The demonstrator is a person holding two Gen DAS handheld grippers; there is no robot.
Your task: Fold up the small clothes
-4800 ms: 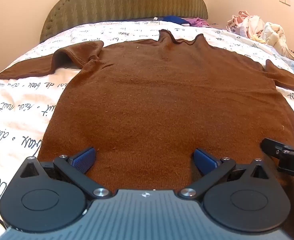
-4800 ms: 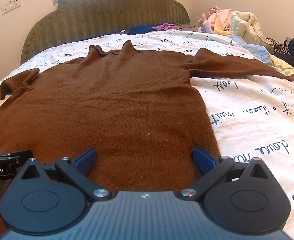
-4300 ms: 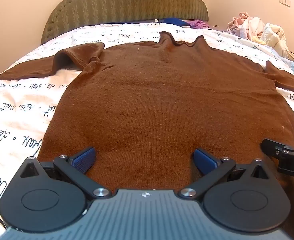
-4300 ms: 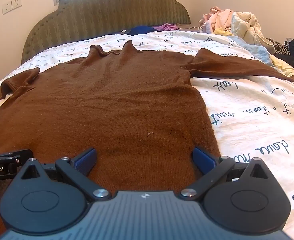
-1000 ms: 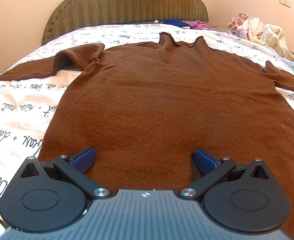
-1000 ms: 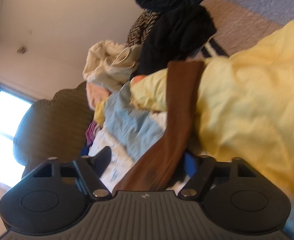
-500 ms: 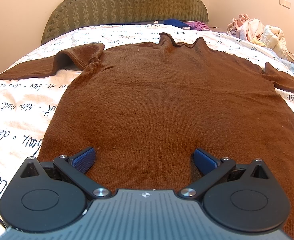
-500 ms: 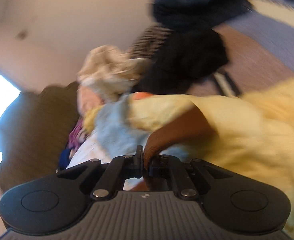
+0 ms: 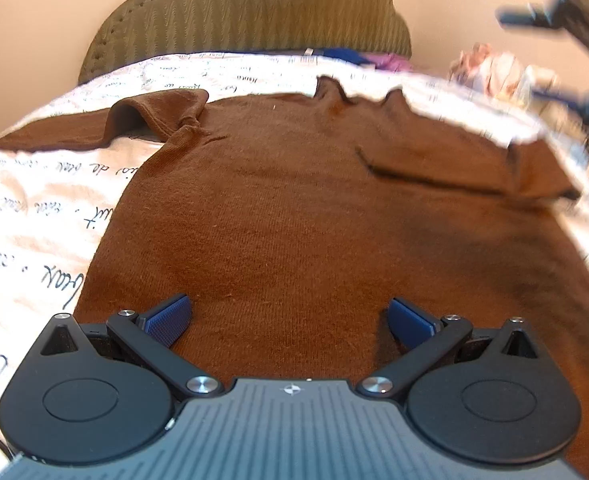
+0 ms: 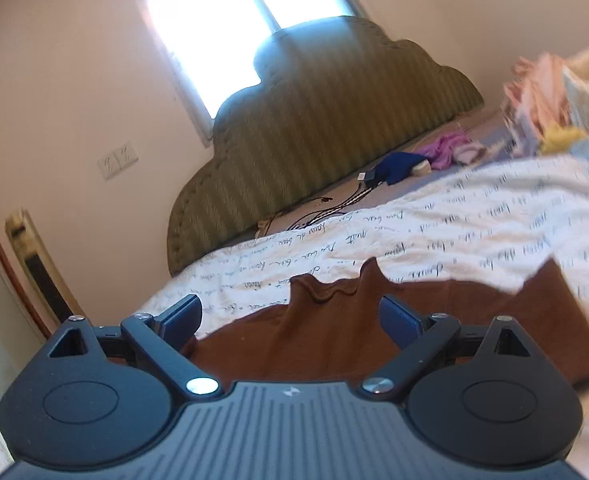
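A brown turtleneck sweater [image 9: 294,208] lies flat, front up, on the bed. Its right sleeve [image 9: 434,168] is folded across the chest; its left sleeve [image 9: 54,136] stretches out to the left. My left gripper [image 9: 290,312] hovers open just over the hem with only flat knit below it. My right gripper [image 9: 534,56] shows blurred at the upper right, in the air. In its own view the right gripper [image 10: 290,312] looks over the wavy collar [image 10: 330,288], jaws opening, nothing between them.
The white bedspread [image 9: 34,208] with script print surrounds the sweater. A green padded headboard [image 10: 334,120] stands behind. A pile of loose clothes [image 10: 554,92] sits at the right. Cables [image 10: 334,208] and blue and purple garments [image 10: 398,166] lie by the headboard.
The right gripper shut on the right sleeve's end by the yellow garment, swung it left over the chest, let go, and rolled upright. The left gripper stayed put.
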